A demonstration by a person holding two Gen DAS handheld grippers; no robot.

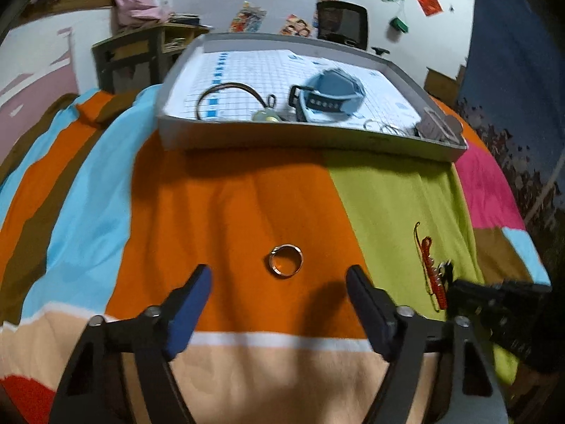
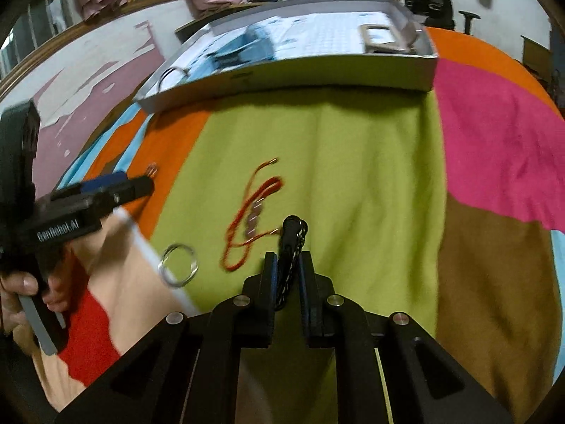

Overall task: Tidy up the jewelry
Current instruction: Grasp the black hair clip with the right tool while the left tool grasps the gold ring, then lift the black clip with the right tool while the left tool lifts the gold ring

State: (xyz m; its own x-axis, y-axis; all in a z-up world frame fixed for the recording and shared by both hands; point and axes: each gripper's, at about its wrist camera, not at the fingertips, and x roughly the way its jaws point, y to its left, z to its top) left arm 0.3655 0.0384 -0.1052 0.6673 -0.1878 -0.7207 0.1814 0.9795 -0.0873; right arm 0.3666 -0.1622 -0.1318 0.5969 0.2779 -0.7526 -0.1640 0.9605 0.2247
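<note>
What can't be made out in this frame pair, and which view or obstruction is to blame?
- Dark item in the right gripper: the fingers hide most of it, so its type is unclear in the right wrist view.
- Tray contents: motion blur in the right wrist view; the near wall hides low items in the left.
- Red cord bracelet: its lower end passes behind the right gripper in the left wrist view.
- Clear ring: blurred.
</note>
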